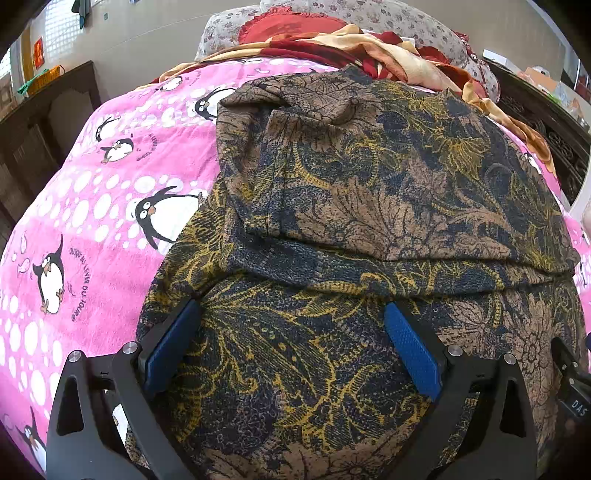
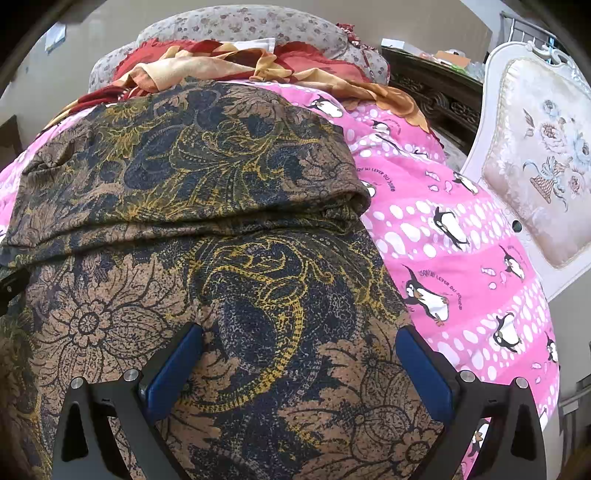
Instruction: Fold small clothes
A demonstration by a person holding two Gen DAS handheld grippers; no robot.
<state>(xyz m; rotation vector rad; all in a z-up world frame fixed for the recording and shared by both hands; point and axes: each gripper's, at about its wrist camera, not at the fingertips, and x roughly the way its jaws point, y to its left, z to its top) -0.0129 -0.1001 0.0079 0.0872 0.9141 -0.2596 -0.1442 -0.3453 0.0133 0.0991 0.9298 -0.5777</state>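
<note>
A dark blue, brown and yellow floral garment (image 1: 369,206) lies on the pink penguin bedspread (image 1: 92,206), its far part folded over the near part. My left gripper (image 1: 291,317) stands open over the garment's near left area, blue pads wide apart, nothing pinched. In the right wrist view the same garment (image 2: 192,177) shows its fold edge running across the middle. My right gripper (image 2: 299,339) hangs open over the near right part, close to the garment's right edge, with only flat cloth below the pads.
A red and tan blanket (image 1: 351,48) and flowered pillows (image 2: 240,22) pile at the bed's head. Dark carved furniture (image 1: 546,122) stands along the right, and a white upholstered chair (image 2: 535,147) sits close beside the pink bedspread (image 2: 461,240). A dark cabinet (image 1: 44,125) is on the left.
</note>
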